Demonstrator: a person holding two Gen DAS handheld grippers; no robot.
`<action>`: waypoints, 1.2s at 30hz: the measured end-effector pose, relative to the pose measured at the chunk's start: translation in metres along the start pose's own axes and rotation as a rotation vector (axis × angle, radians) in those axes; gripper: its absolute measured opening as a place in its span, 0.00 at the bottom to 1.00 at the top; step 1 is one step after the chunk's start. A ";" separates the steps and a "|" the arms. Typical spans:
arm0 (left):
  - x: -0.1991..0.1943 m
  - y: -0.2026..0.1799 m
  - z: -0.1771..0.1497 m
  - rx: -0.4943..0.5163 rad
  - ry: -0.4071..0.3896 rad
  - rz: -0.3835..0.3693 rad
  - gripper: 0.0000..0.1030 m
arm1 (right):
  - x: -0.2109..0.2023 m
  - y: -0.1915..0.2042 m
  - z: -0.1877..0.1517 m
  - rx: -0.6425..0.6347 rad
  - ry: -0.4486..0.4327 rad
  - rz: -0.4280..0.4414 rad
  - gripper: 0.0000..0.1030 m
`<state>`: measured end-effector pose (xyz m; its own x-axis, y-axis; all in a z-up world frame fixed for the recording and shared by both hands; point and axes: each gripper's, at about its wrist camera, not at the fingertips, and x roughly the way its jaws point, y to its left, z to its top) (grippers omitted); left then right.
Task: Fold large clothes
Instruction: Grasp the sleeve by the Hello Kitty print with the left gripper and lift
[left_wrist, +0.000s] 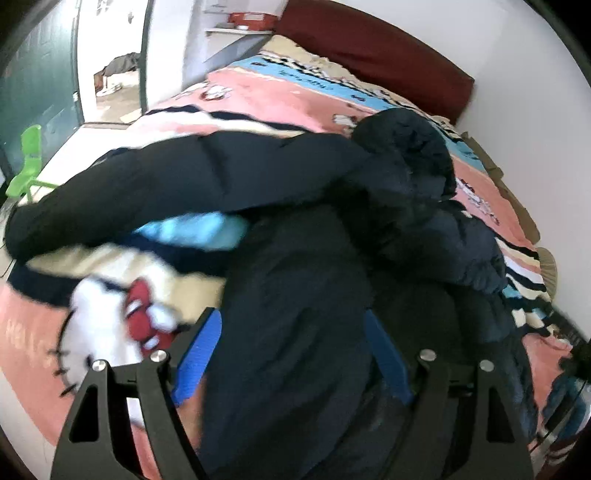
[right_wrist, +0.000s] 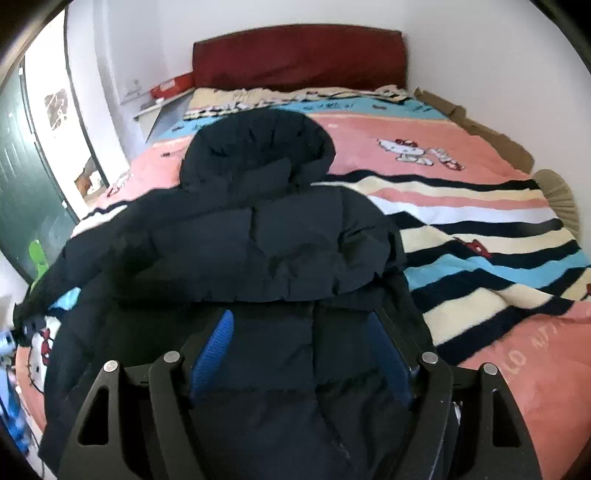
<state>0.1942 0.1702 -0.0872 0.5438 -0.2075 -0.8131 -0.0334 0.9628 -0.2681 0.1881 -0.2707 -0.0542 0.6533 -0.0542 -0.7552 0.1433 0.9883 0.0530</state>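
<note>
A dark navy hooded puffer jacket (right_wrist: 266, 236) lies on a bed (right_wrist: 498, 369), hood (right_wrist: 258, 147) toward the headboard. In the right wrist view its lower part rises between the blue pads (right_wrist: 212, 354) of my right gripper (right_wrist: 301, 350) and fills the wide gap; the jaws are shut on the thick fabric. In the left wrist view my left gripper (left_wrist: 291, 350) holds a bulky bunch of the jacket (left_wrist: 295, 295) the same way, between its blue pads (left_wrist: 199, 354). One sleeve (left_wrist: 110, 199) stretches out to the left above the blanket. The hood (left_wrist: 406, 147) lies at the upper right.
The bed carries a pink, blue and striped cartoon blanket (right_wrist: 461, 221) and a dark red headboard (right_wrist: 295, 55) against the white wall. A green plastic chair (left_wrist: 26, 166) stands on the floor at the left, near a doorway (left_wrist: 110, 74). A small shelf (right_wrist: 162, 99) holds a red box.
</note>
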 end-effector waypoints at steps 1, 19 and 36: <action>-0.004 0.010 -0.006 -0.007 0.001 0.012 0.77 | -0.003 0.000 0.000 0.006 -0.006 0.001 0.73; -0.010 0.194 0.010 -0.440 -0.105 0.110 0.77 | -0.014 0.015 -0.010 0.012 -0.001 -0.037 0.74; 0.038 0.260 0.032 -0.685 -0.147 0.144 0.77 | -0.010 -0.029 -0.017 0.075 0.017 -0.098 0.75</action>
<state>0.2327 0.4180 -0.1715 0.6001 -0.0152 -0.7998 -0.6061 0.6439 -0.4670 0.1645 -0.2963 -0.0597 0.6207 -0.1471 -0.7701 0.2616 0.9648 0.0265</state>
